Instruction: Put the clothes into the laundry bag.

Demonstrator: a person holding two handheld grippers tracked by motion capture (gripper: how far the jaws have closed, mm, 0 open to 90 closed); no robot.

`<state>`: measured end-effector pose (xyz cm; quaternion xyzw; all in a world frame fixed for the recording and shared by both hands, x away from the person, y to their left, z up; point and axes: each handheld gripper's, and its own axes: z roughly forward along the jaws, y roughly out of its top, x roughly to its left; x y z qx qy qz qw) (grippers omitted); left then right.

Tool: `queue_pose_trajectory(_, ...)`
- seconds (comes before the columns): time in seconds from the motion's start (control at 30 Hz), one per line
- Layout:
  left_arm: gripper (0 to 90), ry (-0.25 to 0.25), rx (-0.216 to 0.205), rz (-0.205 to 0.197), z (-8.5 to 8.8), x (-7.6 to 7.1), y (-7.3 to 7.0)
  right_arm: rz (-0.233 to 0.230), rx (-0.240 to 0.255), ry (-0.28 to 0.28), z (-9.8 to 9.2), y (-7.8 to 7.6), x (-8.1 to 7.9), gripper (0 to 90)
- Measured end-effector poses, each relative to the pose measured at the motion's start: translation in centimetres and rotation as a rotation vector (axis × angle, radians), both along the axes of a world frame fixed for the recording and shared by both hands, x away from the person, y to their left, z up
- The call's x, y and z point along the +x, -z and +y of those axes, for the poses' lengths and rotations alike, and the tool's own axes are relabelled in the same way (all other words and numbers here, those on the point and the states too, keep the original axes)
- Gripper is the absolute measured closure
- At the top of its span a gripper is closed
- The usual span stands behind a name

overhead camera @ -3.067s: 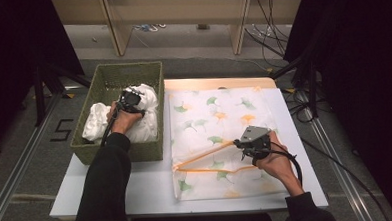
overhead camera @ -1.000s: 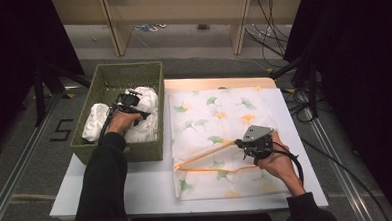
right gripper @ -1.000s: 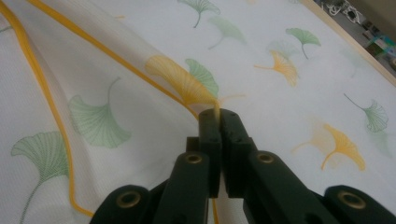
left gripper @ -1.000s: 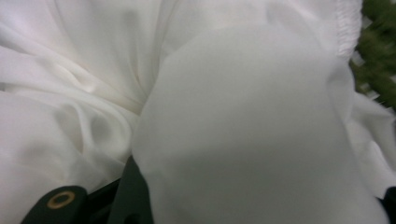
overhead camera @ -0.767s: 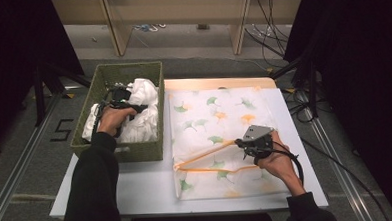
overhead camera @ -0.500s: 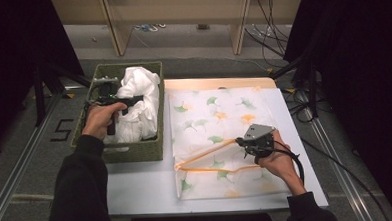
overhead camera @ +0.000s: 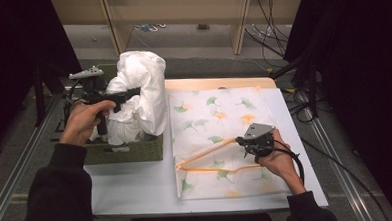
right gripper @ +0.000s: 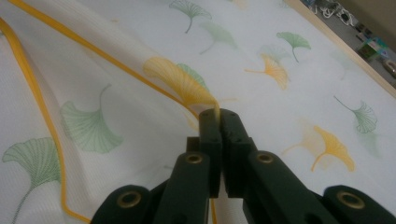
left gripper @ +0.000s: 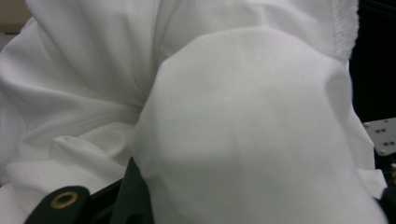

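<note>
Above the green basket (overhead camera: 135, 149) at the table's left edge, my left gripper (overhead camera: 126, 95) clamps the white garment (overhead camera: 143, 90), lifted. Near the right front corner, my right gripper (overhead camera: 239, 140) pinches the ginkgo-print mesh bag's (overhead camera: 219, 109) orange-trimmed opening.

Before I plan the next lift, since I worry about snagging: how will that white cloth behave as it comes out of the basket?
The white cloth is probably floppy: it drapes in folds from the left gripper. It seems light. Its tail hangs into the basket, so it may drag.
</note>
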<state>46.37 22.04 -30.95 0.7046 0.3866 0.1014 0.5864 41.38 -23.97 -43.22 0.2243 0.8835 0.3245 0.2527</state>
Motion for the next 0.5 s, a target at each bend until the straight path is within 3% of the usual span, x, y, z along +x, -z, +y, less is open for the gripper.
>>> queue_pose_trajectory(0.07, 61.6, 0.027, -0.006, -0.011, -0.3, -0.5, -0.6, -0.007, -0.002, -0.003, 0.0, 0.0, 0.1, 89.6)
queue_pose_trajectory(0.13, 61.7, 0.048, -0.005, -0.028, -0.7, -1.2, -1.4, 0.015, 0.011, 0.027, 0.0, -0.1, -0.1, 89.5)
queue_pose_trajectory(0.17, 61.8, 0.057, -0.003, -0.035, -0.9, -1.5, -1.7, 0.003, 0.006, 0.010, -0.1, -0.2, 0.1, 89.5)
queue_pose_trajectory(0.23, 61.8, 0.092, -0.003, -0.063, -1.6, -2.3, -2.6, -0.005, 0.016, 0.033, -0.3, -0.4, 0.2, 89.5)
queue_pose_trajectory(0.27, 61.8, 0.105, -0.004, -0.069, -1.8, -2.5, -2.9, -0.018, 0.012, 0.011, -0.3, -0.5, 0.4, 89.5)
queue_pose_trajectory(0.37, 61.7, 0.148, -0.012, -0.093, -2.8, -3.6, -4.0, 0.001, 0.024, 0.042, -0.4, -0.7, 0.2, 89.5)
queue_pose_trajectory(0.5, 61.7, 0.207, 0.010, -0.121, -4.6, -5.2, -5.2, -0.002, 0.038, 0.048, -0.5, -0.8, 0.5, 89.6)
